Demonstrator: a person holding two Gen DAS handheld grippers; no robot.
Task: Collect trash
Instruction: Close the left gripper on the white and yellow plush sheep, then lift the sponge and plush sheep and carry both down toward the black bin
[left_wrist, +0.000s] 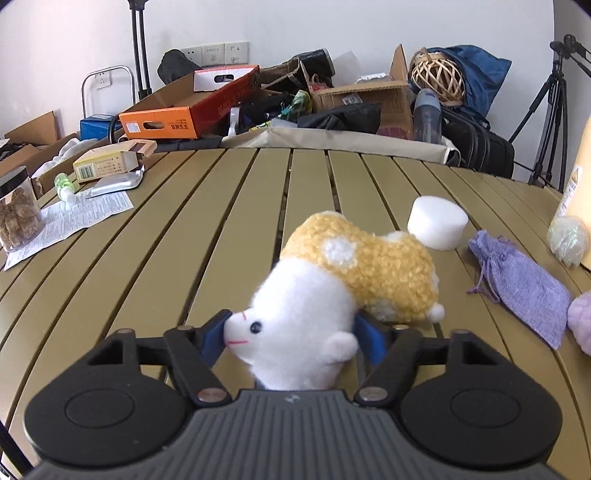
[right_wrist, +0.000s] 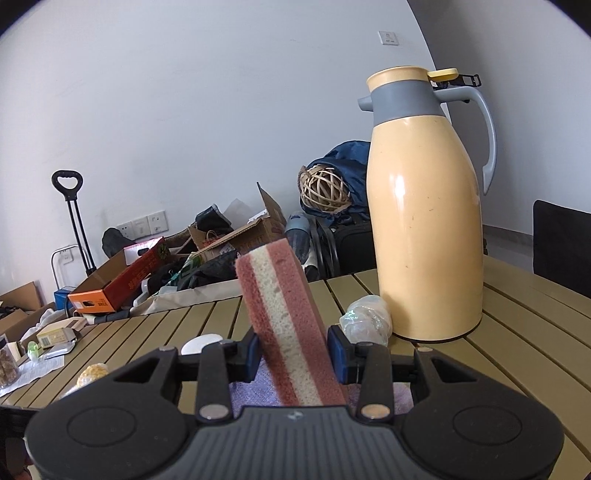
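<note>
Taking the white foam puck (left_wrist: 437, 227) near the middle of the olive slatted table (left_wrist: 155, 258) as the landmark, and reading from the left: well to its left, at the table's edge, stand a clear jar with a black lid holding brown lumps (left_wrist: 16, 210), a printed paper leaflet (left_wrist: 74, 218), a small green squeeze bottle (left_wrist: 62, 186), a silver foil pouch (left_wrist: 118, 182) and a yellow cardboard box (left_wrist: 107, 164). None of these loose scraps looks gathered yet.

Just nearer the camera than the puck lies the white and tan plush toy animal (left_wrist: 332, 295), on its side. The left gripper (left_wrist: 295, 338) has its blue pads against the toy's white head, one at the snout and one behind the ear, so it is pinching the toy.

To the puck's right lie a lilac drawstring cloth pouch (left_wrist: 524, 288) and, further on, a crumpled ball of clear plastic wrap (left_wrist: 567, 238).

In the right wrist view that wrap sits just beside a tall cream vacuum jug with a grey collar (right_wrist: 424, 221). The right gripper (right_wrist: 295, 356) is clamped on a pink and cream striped sponge block (right_wrist: 284, 317), which tilts upward above the table.

No bin shows in either view, so collecting seems barely underway: two items are in hand, and the rest remains.
</note>
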